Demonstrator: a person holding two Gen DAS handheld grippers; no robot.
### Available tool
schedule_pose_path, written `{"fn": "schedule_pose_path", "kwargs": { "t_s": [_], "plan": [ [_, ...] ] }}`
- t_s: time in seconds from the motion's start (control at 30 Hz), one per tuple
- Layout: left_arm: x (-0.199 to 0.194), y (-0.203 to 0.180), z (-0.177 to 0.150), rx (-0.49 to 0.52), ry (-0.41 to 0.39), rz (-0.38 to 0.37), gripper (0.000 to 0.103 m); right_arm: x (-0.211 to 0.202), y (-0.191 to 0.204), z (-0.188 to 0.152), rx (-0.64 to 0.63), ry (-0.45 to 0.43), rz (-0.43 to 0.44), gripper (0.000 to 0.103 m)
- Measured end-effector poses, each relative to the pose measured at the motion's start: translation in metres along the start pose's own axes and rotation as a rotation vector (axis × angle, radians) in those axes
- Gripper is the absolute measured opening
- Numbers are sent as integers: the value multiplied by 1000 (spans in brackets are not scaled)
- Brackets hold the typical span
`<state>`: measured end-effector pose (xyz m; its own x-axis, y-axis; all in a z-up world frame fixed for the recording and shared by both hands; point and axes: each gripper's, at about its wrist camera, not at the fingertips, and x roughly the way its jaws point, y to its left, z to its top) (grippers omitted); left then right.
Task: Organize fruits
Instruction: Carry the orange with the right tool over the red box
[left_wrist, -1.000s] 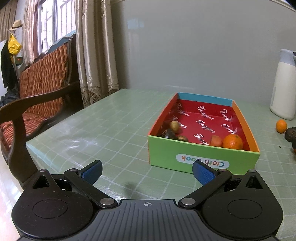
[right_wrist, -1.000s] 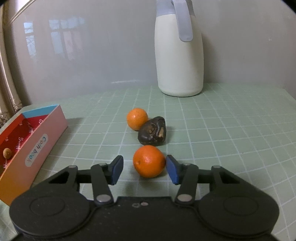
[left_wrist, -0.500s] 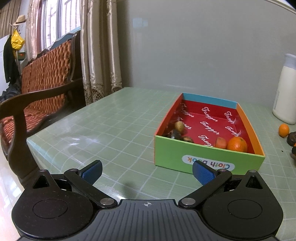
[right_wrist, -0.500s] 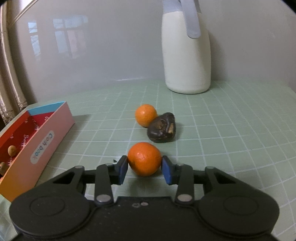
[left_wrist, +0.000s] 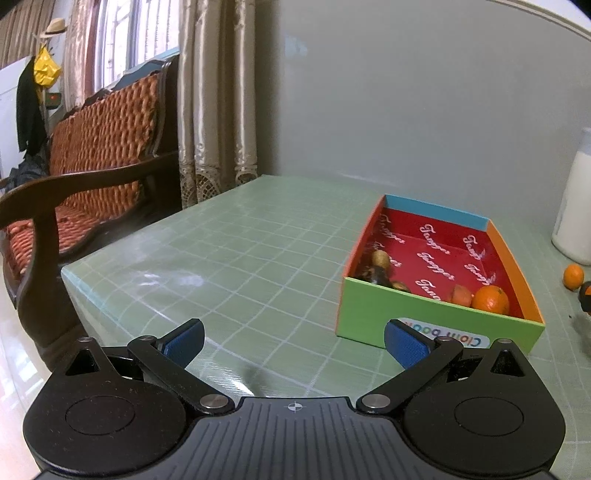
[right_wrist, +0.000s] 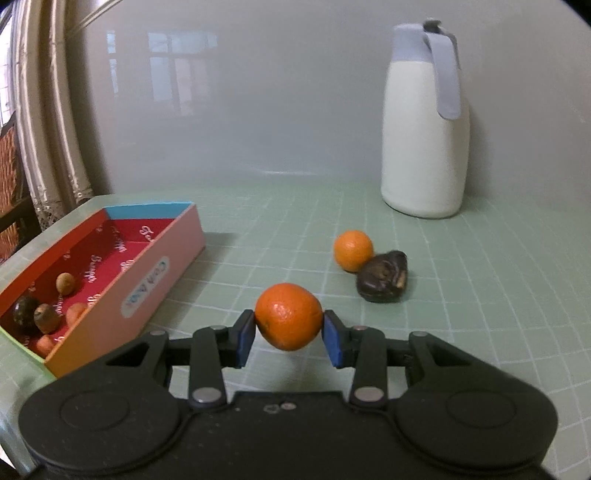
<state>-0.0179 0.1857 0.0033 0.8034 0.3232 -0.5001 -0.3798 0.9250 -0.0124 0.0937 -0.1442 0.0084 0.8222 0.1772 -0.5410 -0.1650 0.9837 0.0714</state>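
Note:
My right gripper is shut on an orange, which hangs a little above the green table. Behind it lie a smaller orange and a dark brown fruit, touching each other. The colourful box with a red lining stands to the left and holds several small fruits. In the left wrist view the same box sits ahead to the right, with an orange in its near corner. My left gripper is open over bare table with nothing between its fingers.
A white jug with a grey lid stands at the back right by the wall. A wooden sofa with orange cushions and curtains lie beyond the table's left edge.
My right gripper closed on the orange and lifted it off the table, drifting left so the box shows more. My left gripper slid left; the box now sits further right.

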Motion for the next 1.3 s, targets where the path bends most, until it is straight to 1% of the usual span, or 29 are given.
{"fn": "schedule_pose_path", "kwargs": {
  "t_s": [0.23, 0.33, 0.5, 0.7, 0.83, 0.97, 1.1, 1.27, 1.3],
  "plan": [
    [3, 17, 0, -55, 5, -10, 103, -9, 24, 5, -47, -10, 12, 37],
    [4, 22, 0, -71, 6, -21, 103, -15, 34, 10, -60, -28, 17, 37],
    [5, 31, -1, -92, 4, -32, 103, -22, 56, 24, -94, -57, 65, 37],
    [7, 44, -1, -149, 8, -36, 103, -13, 97, 29, -149, -42, 165, 37],
    [9, 47, -2, -156, 11, -29, 103, -6, 127, 25, -205, -20, 228, 37],
    [11, 47, -3, -156, 11, -23, 103, 4, 152, 21, -247, 12, 267, 37],
    [12, 49, -3, -163, 15, -17, 103, 13, 167, 19, -272, 38, 286, 37],
    [14, 50, -3, -164, 20, -5, 103, 17, 168, 15, -267, 56, 304, 39],
    [15, 50, -3, -164, 21, -4, 103, 17, 168, 15, -261, 54, 311, 41]
  ]
}}
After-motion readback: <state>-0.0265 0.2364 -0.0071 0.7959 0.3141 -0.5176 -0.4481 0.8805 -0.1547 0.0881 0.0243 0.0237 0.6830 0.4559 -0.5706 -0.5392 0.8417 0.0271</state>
